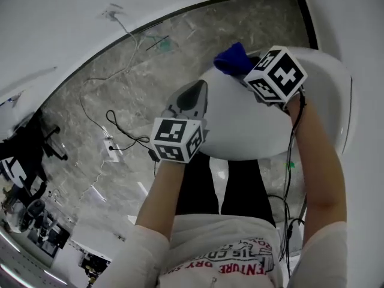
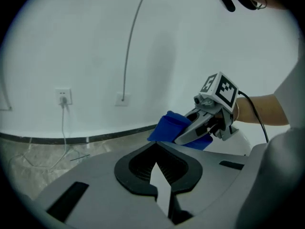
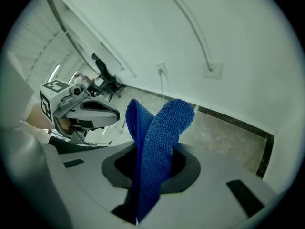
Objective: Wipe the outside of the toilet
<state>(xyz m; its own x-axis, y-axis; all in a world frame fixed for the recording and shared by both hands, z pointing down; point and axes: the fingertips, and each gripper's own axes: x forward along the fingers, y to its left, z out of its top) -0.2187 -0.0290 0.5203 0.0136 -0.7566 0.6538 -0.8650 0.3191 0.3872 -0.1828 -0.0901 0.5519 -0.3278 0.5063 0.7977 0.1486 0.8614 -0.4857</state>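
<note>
Though the cloth is at the fixture, we judge the wipe barely begun. The toilet (image 1: 333,101) sits straight below the person with its lid (image 1: 246,128) down, white, and with no streak or wet mark we can see. Left of the toilet is stone floor (image 1: 120,83) with loose cables (image 1: 123,137), not part of the job. At the toilet's near-left edge, the left gripper (image 1: 201,92) hovers over the lid. Its jaws are drawn together on nothing, and its own view shows only a thin white sliver between them. Further right, at the toilet's far edge, the right gripper (image 1: 247,72) is clamped on a blue microfibre cloth (image 1: 233,59), with a fold sticking up out of the jaws. We can't tell if the cloth touches the toilet or hangs just above it. Done: cloth in grip, at the toilet's top. Left, in our judgement: lid, bowl sides and base; nothing in view shows any wiping.
</note>
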